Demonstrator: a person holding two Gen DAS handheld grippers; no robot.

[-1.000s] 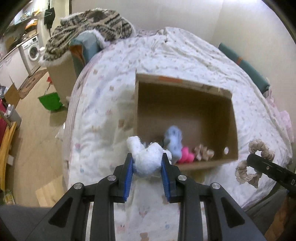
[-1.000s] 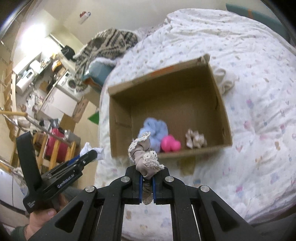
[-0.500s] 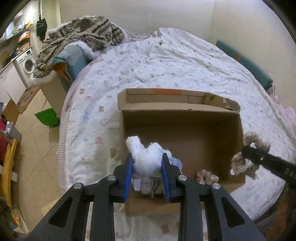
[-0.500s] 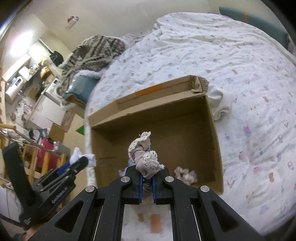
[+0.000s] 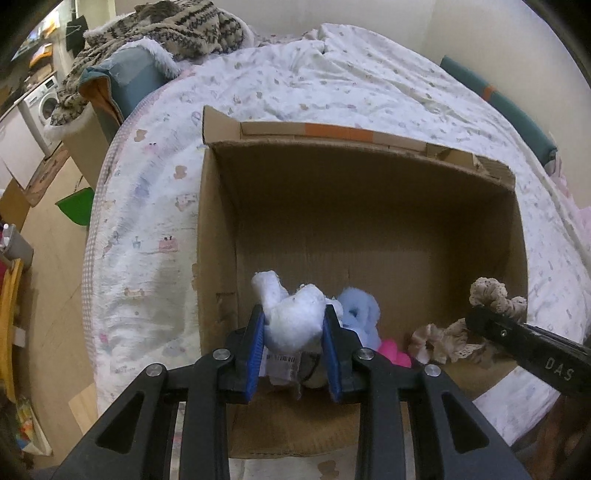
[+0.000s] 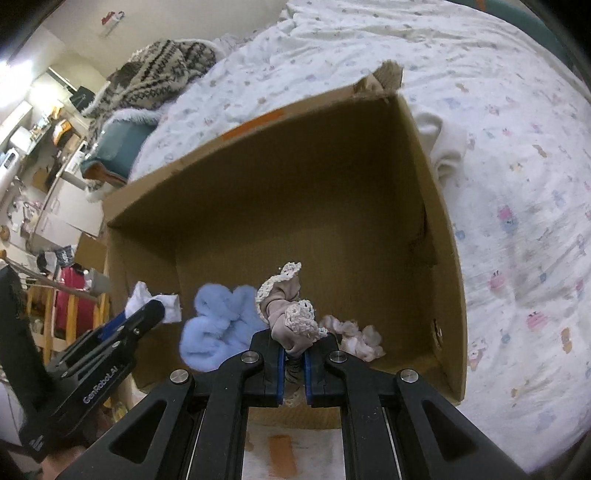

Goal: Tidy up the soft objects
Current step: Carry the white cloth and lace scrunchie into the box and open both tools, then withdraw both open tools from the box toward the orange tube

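An open cardboard box [image 5: 218,236] [image 6: 439,236] sits on the bed. My left gripper [image 5: 293,328] is shut on a white fluffy soft toy [image 5: 291,314] and holds it over the box's near left corner. My right gripper [image 6: 293,350] is shut on a beige lace scrunchie [image 6: 288,306] over the box's near edge; that scrunchie also shows in the left wrist view [image 5: 495,295]. Inside the box lie a light blue fluffy item [image 5: 360,314] [image 6: 218,325], a pink item [image 5: 393,350] and a beige lace scrunchie [image 5: 439,341] [image 6: 354,336].
The bed has a white patterned quilt [image 5: 295,85] [image 6: 517,166]. A knitted blanket on a teal cushion [image 5: 162,33] lies at the bed's far left. A cream cloth [image 6: 447,144] lies right of the box. The floor, a green bin [image 5: 75,208] and a washing machine [image 5: 46,103] are to the left.
Both grippers have moved forward with their items, from in front of the box to over its near edge. The box now fills both views.
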